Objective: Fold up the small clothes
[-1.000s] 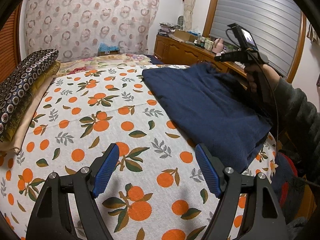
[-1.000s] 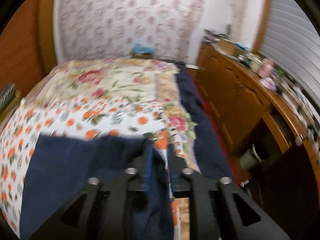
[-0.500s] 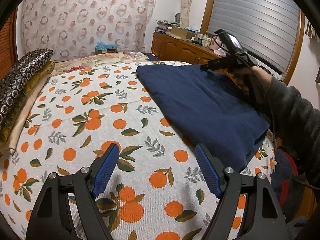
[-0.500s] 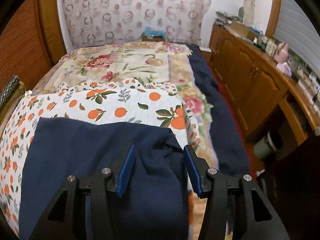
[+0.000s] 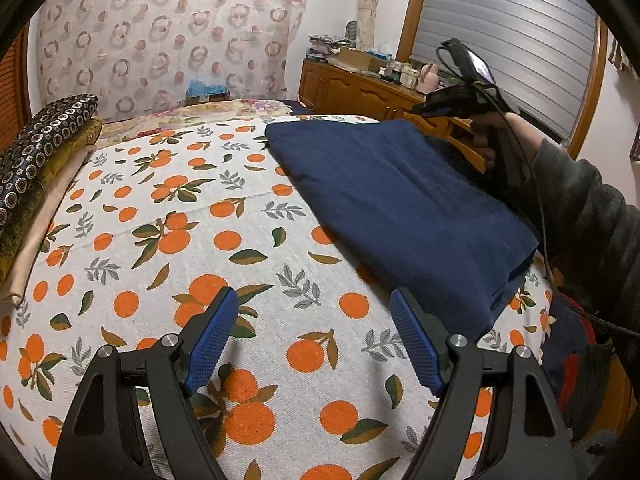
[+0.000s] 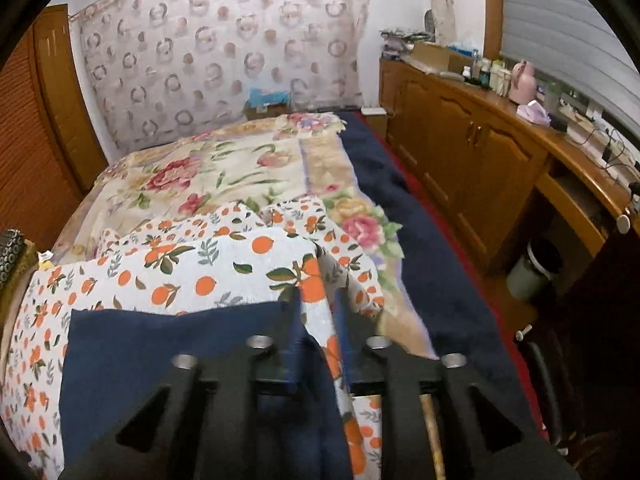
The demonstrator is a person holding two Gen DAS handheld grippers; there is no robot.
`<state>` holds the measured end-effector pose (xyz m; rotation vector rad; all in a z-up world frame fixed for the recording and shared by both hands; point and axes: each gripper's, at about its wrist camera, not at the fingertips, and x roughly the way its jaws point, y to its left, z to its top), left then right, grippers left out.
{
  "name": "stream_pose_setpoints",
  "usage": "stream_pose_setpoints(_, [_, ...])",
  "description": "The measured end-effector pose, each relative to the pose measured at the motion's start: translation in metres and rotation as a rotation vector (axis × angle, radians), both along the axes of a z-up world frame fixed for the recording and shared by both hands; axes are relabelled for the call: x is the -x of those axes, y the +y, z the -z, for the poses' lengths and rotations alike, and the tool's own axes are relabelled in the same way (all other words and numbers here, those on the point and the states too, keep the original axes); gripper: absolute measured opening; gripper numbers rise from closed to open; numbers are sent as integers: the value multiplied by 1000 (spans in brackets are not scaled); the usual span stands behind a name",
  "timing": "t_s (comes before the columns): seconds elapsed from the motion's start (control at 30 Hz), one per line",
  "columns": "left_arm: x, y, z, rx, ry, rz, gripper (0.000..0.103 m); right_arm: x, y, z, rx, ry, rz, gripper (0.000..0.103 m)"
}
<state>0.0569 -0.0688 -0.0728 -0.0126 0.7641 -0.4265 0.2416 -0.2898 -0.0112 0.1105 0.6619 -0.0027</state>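
A dark blue folded garment (image 5: 400, 200) lies on the right side of the orange-print bed sheet (image 5: 180, 240). My left gripper (image 5: 312, 340) is open and empty, low over the sheet just left of the garment's near corner. My right gripper (image 6: 320, 320) has its jaws close together, pinching a raised ridge of the orange-print sheet (image 6: 320, 312) at the far right corner of the blue garment (image 6: 180, 352). In the left wrist view the right gripper (image 5: 430, 106) is held at the garment's far right edge.
Stacked patterned pillows (image 5: 36, 152) lie at the bed's left edge. A floral blanket (image 6: 224, 172) covers the far end of the bed. A wooden cabinet (image 6: 480, 152) with clutter runs along the right wall. A bin (image 6: 532, 268) stands on the floor beside it.
My right gripper was shut on the garment, opened over its corner, and is now closed again with a ridge of bed sheet between the jaws. My left gripper stayed open and shifted only slightly.
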Motion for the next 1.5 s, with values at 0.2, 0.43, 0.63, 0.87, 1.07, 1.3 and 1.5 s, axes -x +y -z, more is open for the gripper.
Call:
stream_pose_setpoints(0.2, [0,-2,0,8,0,7,79,62,-5,-6,-2,-50,-92,59])
stream_pose_setpoints(0.43, [1,-13,0,3,4,34,79,160,-5,27,-12,-38,-179,62])
stream_pose_setpoints(0.63, [3,-28,-3,-1,7,72,79,236,-8,45,47,-50,-202,62])
stream_pose_setpoints(0.87, [8,-48,-6,-11,4,124,79,269,-28,56,25,-27,-152,62])
stream_pose_setpoints(1.07, [11,-58,-3,6,31,167,79,277,-36,58,-46,8,-138,62])
stream_pose_setpoints(1.3, [14,-69,5,10,76,223,47,272,-23,57,-51,9,-145,62])
stream_pose_setpoints(1.5, [12,-67,14,32,130,236,13,270,-22,58,-39,9,-143,62])
